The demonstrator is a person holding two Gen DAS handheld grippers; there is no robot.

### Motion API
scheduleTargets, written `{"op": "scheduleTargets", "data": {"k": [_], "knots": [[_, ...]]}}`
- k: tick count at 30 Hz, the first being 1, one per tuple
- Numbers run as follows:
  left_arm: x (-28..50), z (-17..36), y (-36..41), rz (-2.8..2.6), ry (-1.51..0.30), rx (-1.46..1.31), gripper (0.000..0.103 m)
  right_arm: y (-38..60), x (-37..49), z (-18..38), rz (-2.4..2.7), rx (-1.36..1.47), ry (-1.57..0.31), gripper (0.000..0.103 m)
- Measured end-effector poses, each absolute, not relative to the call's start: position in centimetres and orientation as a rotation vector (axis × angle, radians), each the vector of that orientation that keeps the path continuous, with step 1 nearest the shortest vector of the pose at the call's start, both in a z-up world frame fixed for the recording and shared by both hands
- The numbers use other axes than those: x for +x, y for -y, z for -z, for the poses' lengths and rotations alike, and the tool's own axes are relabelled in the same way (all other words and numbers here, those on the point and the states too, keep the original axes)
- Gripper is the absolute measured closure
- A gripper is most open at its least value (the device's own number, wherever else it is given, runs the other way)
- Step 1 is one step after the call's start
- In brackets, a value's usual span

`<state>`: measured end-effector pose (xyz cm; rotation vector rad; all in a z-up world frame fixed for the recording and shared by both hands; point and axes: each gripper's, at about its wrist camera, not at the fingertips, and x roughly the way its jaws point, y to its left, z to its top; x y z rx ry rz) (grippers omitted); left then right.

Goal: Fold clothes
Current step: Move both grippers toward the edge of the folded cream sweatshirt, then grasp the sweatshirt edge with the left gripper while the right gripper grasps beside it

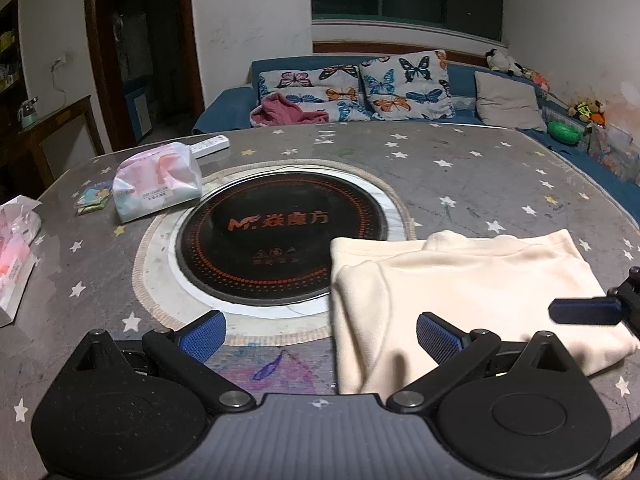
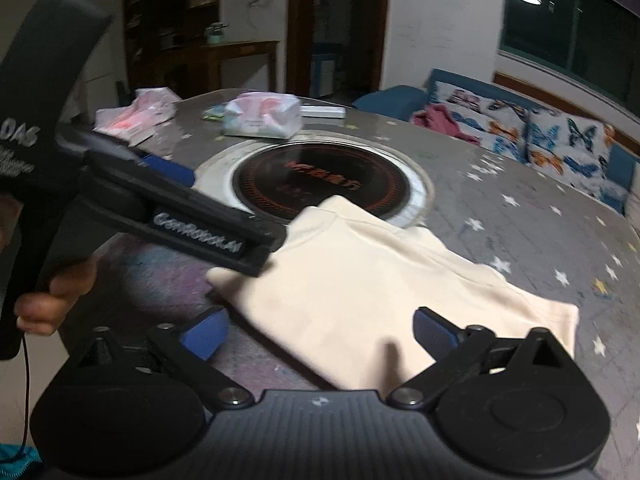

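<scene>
Claws [image 1: 320, 338] [image 2: 320, 334] hover spread above folded cream garment [image 1: 460, 292].

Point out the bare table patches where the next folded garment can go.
Most room is the starred cloth beyond the cream garment, toward the sofa. A narrower strip lies near the table edge, left of the garment, below the round cooktop. The far left is crowded: tissue pack, remote, another pack.

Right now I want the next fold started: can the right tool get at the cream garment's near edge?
Probably yes. The right tool is open just above the cream garment, with nothing between them; the left tool hovers over its far corner.
</scene>
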<state>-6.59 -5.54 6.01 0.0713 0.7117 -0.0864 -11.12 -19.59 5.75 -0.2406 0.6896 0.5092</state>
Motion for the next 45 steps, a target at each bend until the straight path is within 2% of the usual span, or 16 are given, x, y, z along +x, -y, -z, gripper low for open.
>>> {"op": "scheduleTargets", "data": {"k": [3,9,11,12,14,16,18,19,28,31,37,39,41,42,45], "knots": [[-6.1,-6.0,4.4,0.060,-0.725,0.040,0.000,18.3,-11.2,-5.6,-0.549,-0.278,-0.690,0.012],[-5.4,-6.0,1.6,0.045,-0.734,-0.064,0.000,15.4,-11.2,-5.2,-0.600,-0.385,-0.681,0.034],[-5.3,-6.1,1.0,0.050,-0.739,-0.096,0.000,14.6,-11.1,-5.0,-0.609,-0.413,-0.676,0.047],[-5.2,-6.1,0.7,0.053,-0.742,-0.112,0.000,14.2,-11.0,-4.9,-0.616,-0.425,-0.678,0.049],[-4.9,-6.1,0.3,0.065,-0.753,-0.151,0.000,13.7,-10.9,-4.7,-0.626,-0.444,-0.678,0.062],[-4.7,-6.0,-0.1,0.079,-0.773,-0.203,0.000,13.1,-10.8,-4.4,-0.629,-0.476,-0.672,0.068],[-4.4,-5.9,-0.4,0.099,-0.797,-0.267,0.000,12.9,-10.8,-4.3,-0.635,-0.487,-0.664,0.083],[-4.3,-5.8,-0.5,0.111,-0.809,-0.299,0.000,12.8,-10.9,-4.3,-0.641,-0.486,-0.661,0.086],[-3.0,-5.2,0.3,0.195,-0.905,-0.531,0.000,16.7,-9.8,-6.9,-0.665,-0.234,-0.671,0.091],[-2.4,-4.8,1.2,0.220,-0.934,-0.580,0.000,18.1,-9.6,-7.9,-0.674,-0.159,-0.663,0.101],[-1.8,-4.2,1.5,0.195,-0.965,-0.628,0.003,18.7,-9.8,-7.7,-0.664,-0.192,-0.662,0.100],[-2.0,-4.5,1.0,0.179,-0.954,-0.617,0.003,18.1,-9.8,-6.8,-0.681,-0.229,-0.679,0.091],[-2.1,-4.7,0.5,0.164,-0.947,-0.612,0.003,17.2,-10.0,-6.1,-0.699,-0.269,-0.676,0.055],[-2.1,-4.7,0.2,0.157,-0.947,-0.614,0.002,16.8,-10.1,-5.7,-0.707,-0.289,-0.675,0.052],[-2.1,-4.6,-0.3,0.146,-0.953,-0.623,0.002,15.3,-10.3,-4.9,-0.716,-0.368,-0.660,0.051]]}}
